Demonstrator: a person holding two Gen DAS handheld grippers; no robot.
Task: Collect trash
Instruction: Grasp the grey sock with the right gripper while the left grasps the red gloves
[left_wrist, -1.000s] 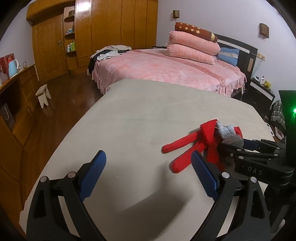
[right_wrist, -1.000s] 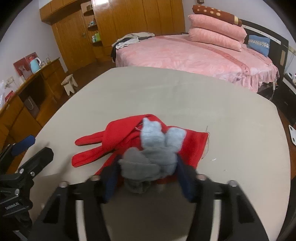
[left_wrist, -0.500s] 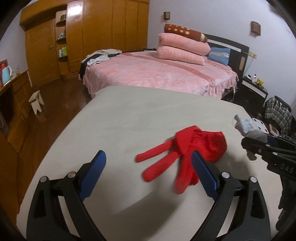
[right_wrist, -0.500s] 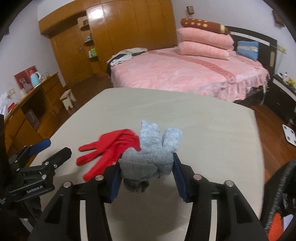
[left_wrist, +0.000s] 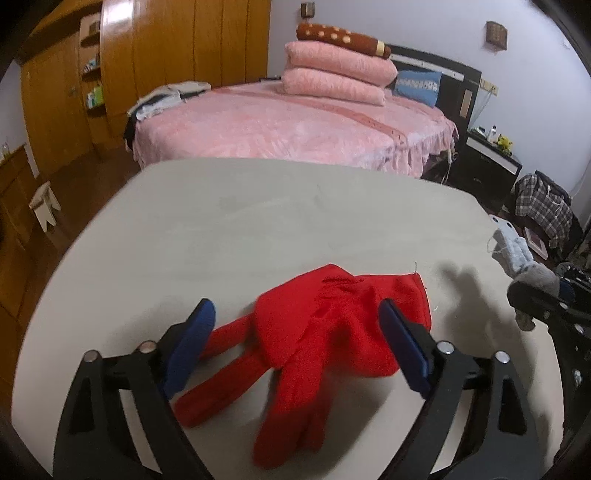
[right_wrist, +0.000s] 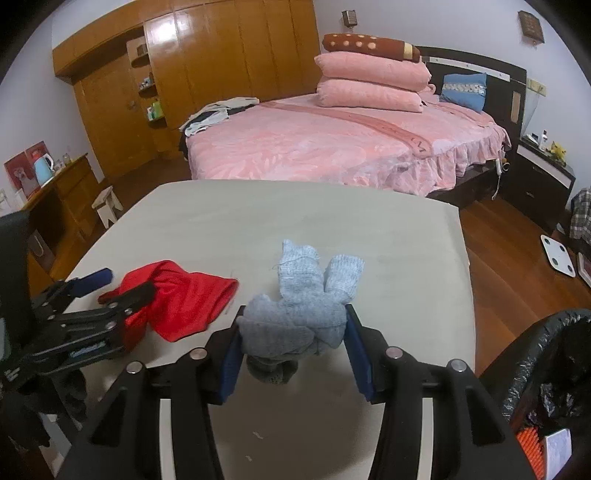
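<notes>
A red glove (left_wrist: 325, 332) lies flat on the beige table (left_wrist: 240, 229). My left gripper (left_wrist: 295, 343) is open, its jaws astride the glove's palm, just above it. It also shows in the right wrist view (right_wrist: 107, 291) over the red glove (right_wrist: 184, 299). My right gripper (right_wrist: 291, 347) is shut on a grey-blue knitted glove (right_wrist: 299, 306) and holds it lifted above the table's right part. That glove shows at the right edge of the left wrist view (left_wrist: 517, 254). A bin with a black liner (right_wrist: 550, 373) stands at the lower right, off the table.
A pink bed (right_wrist: 332, 147) with stacked pillows stands behind the table. Wooden wardrobes (right_wrist: 207, 74) line the back wall. A small stool (right_wrist: 107, 206) and a low cabinet (right_wrist: 59, 206) stand left. A scale (right_wrist: 557, 254) lies on the floor right.
My right gripper has lifted the grey glove off the red one and carried it right, toward the bin. My left gripper has moved right, over the red glove.
</notes>
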